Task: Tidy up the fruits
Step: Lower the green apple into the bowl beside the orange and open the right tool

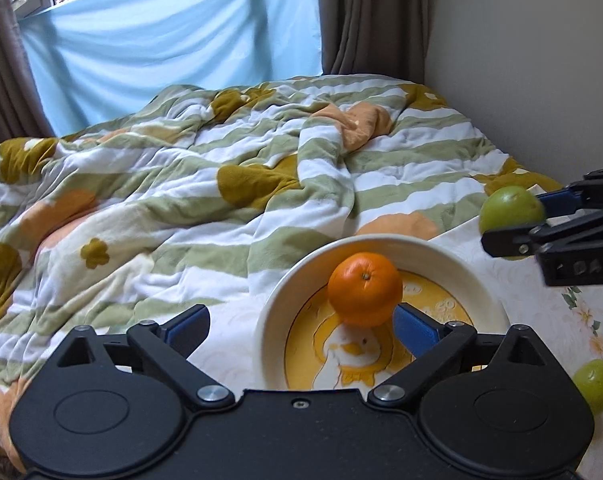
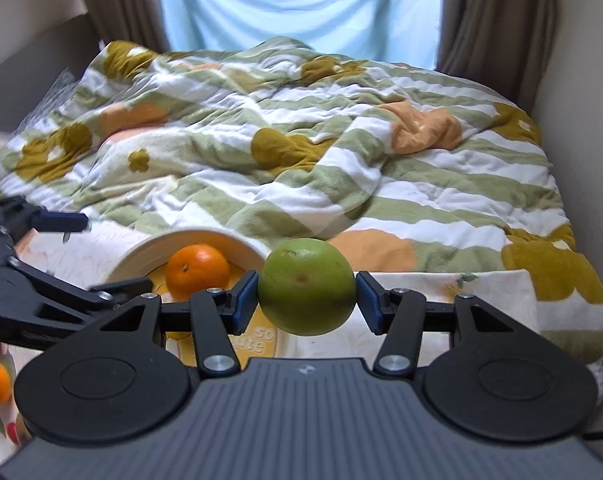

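The right gripper (image 2: 307,298) has its blue pads clamped on either side of a round green fruit (image 2: 307,287), held in the air just right of the cream ceramic bowl (image 1: 301,280) with the yellow cartoon print. The left gripper (image 1: 301,326) stands wide open over the bowl's near edge, gripping nothing; the round orange (image 1: 364,289) sits inside the bowl, just beyond its right pad. A second green fruit (image 1: 595,380) lies on the floral tablecloth (image 1: 541,308) to the bowl's right. Beyond, a striped green-and-white flowered blanket (image 1: 181,184) covers the bed.
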Available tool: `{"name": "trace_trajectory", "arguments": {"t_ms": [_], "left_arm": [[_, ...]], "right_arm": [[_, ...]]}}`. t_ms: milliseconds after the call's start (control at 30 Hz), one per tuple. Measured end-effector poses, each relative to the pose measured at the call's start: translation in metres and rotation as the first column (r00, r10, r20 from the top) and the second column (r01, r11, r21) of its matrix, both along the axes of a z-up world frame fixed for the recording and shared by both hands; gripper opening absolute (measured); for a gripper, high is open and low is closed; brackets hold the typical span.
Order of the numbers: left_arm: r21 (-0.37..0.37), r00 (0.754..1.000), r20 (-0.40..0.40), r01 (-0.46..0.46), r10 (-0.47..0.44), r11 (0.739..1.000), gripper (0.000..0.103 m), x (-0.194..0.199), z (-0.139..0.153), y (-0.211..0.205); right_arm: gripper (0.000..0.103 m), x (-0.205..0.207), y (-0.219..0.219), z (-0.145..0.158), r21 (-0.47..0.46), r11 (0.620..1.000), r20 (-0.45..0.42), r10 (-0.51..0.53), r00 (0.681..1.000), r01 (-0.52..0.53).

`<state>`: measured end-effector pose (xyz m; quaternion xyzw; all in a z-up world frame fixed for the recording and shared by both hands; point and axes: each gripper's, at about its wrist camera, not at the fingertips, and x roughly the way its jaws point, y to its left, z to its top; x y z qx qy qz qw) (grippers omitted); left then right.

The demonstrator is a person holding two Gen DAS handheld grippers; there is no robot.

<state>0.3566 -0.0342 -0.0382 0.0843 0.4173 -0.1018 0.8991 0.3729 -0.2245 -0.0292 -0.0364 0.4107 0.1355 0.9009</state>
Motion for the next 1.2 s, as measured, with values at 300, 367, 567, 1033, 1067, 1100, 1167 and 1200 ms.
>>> {"name": "trace_trajectory", "arguments": {"t_ms": [300, 367, 567, 1033, 1067, 1100, 1167, 1200], "left_arm": [[-0.004, 0.998, -0.023, -0.058, 0.057, 0.998, 0.1, -0.026, 0.004, 0.024], [-0.009, 0.998, -0.029, -0.064, 0.063, 0.998, 0.1, -0.029, 0.004, 0.027], [-0.008, 0.996, -0.029, -0.079, 0.078, 0.997, 0.1, -0.035, 0.005, 0.033], [-0.011, 0.995, 0.012, -0.098, 0.098, 0.995, 0.1, -0.055, 0.022, 0.032], [-0.012, 0.995, 0.019, -0.098, 0.099, 0.995, 0.1, -0.058, 0.024, 0.031], [-0.013, 0.995, 0.027, -0.098, 0.099, 0.995, 0.1, -0.061, 0.028, 0.03], [-0.013, 0.994, 0.045, -0.098, 0.098, 0.995, 0.1, -0.068, 0.034, 0.027], [-0.012, 0.994, 0.053, -0.099, 0.099, 0.995, 0.1, -0.071, 0.037, 0.026]], "right_arm": [[0.068, -0.002, 0.042, -0.037, -0.096, 0.982, 0.004, 0.163, 0.987, -0.162], [0.068, -0.001, 0.049, -0.044, -0.111, 0.977, 0.002, 0.184, 0.983, -0.183], [0.068, 0.003, 0.058, -0.058, -0.133, 0.97, -0.015, 0.204, 0.979, -0.204], [0.103, -0.012, 0.051, -0.033, -0.143, 0.977, 0.078, 0.171, 0.982, -0.159], [0.103, -0.014, 0.049, -0.03, -0.135, 0.979, 0.078, 0.164, 0.983, -0.152], [0.103, -0.017, 0.047, -0.026, -0.129, 0.981, 0.082, 0.158, 0.984, -0.146], [0.103, -0.023, 0.043, -0.017, -0.117, 0.984, 0.09, 0.147, 0.985, -0.137], [0.103, -0.026, 0.041, -0.012, -0.107, 0.986, 0.094, 0.142, 0.985, -0.132]]}}
